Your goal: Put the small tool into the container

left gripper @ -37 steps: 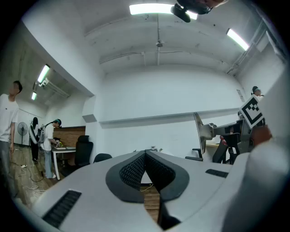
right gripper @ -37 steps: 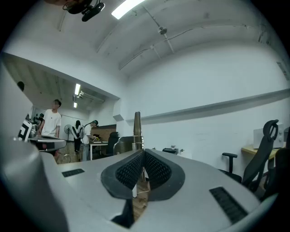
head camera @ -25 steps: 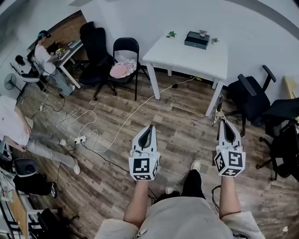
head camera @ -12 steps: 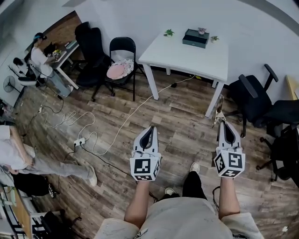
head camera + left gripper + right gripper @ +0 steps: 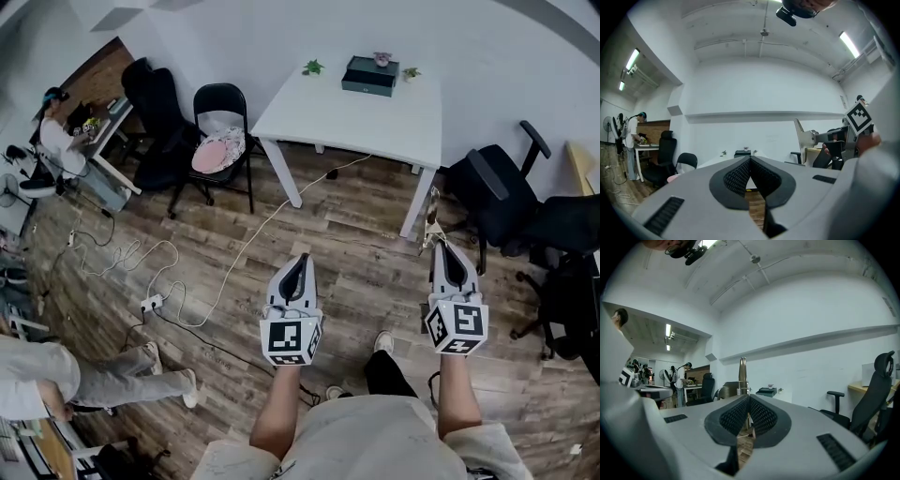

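Observation:
A dark rectangular container (image 5: 368,77) sits at the back of a white table (image 5: 375,122) across the room; it also shows far off as the container (image 5: 766,391) and the container (image 5: 743,153). My right gripper (image 5: 441,246) is shut on a small metal tool (image 5: 432,217), whose flat blade sticks out ahead of the tips. The tool (image 5: 742,373) rises just beyond the right gripper (image 5: 748,398); the left gripper view shows the tool (image 5: 804,137) from the side. My left gripper (image 5: 300,259) is held level beside it, and the left gripper (image 5: 750,159) is shut on nothing.
A black folding chair (image 5: 220,141) with a pink cushion stands left of the table. Black office chairs (image 5: 506,197) crowd the right. A white cable (image 5: 234,258) and power strip (image 5: 150,302) lie on the wood floor. One person (image 5: 47,380) walks at lower left, another (image 5: 56,131) stands at a desk.
Both grippers have travelled forward over the floor toward the table, keeping their pose. The floor cable slid down the frame. The person at left walked toward the lower left.

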`<act>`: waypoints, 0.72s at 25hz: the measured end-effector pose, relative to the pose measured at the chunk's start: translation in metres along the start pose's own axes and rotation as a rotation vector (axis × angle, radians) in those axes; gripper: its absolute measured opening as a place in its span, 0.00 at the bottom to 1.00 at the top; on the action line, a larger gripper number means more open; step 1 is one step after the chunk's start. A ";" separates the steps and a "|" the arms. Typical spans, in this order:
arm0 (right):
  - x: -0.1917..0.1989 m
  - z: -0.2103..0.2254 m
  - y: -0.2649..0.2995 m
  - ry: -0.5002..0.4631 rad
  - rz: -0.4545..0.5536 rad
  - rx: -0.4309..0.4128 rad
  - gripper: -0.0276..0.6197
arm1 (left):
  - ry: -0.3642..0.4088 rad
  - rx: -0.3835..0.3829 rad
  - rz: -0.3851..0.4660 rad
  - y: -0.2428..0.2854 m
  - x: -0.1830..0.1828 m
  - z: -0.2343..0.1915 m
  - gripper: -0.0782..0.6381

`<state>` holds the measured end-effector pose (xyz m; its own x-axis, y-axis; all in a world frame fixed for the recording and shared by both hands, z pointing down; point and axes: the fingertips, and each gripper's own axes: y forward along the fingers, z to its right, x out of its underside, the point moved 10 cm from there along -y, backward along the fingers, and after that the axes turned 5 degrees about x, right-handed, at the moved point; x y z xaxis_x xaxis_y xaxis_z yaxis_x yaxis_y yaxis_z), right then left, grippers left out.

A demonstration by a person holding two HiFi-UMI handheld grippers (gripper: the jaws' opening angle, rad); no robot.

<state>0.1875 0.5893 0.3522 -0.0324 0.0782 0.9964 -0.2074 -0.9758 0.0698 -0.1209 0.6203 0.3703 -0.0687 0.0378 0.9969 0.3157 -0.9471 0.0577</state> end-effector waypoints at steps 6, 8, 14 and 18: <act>0.004 0.031 0.039 0.015 -0.023 0.007 0.07 | 0.018 0.002 -0.021 0.051 -0.001 0.004 0.12; 0.003 0.041 0.051 0.020 -0.028 0.007 0.07 | 0.023 0.000 -0.027 0.068 -0.002 0.005 0.12; 0.004 0.067 0.087 0.031 -0.049 -0.004 0.07 | 0.025 0.005 -0.047 0.114 -0.004 0.013 0.12; 0.006 0.087 0.104 0.043 -0.059 -0.010 0.07 | 0.031 0.016 -0.052 0.139 -0.006 0.026 0.12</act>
<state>0.2509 0.4707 0.3701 -0.0621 0.1449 0.9875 -0.2199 -0.9671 0.1281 -0.0525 0.4968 0.3738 -0.1147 0.0769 0.9904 0.3261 -0.9388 0.1107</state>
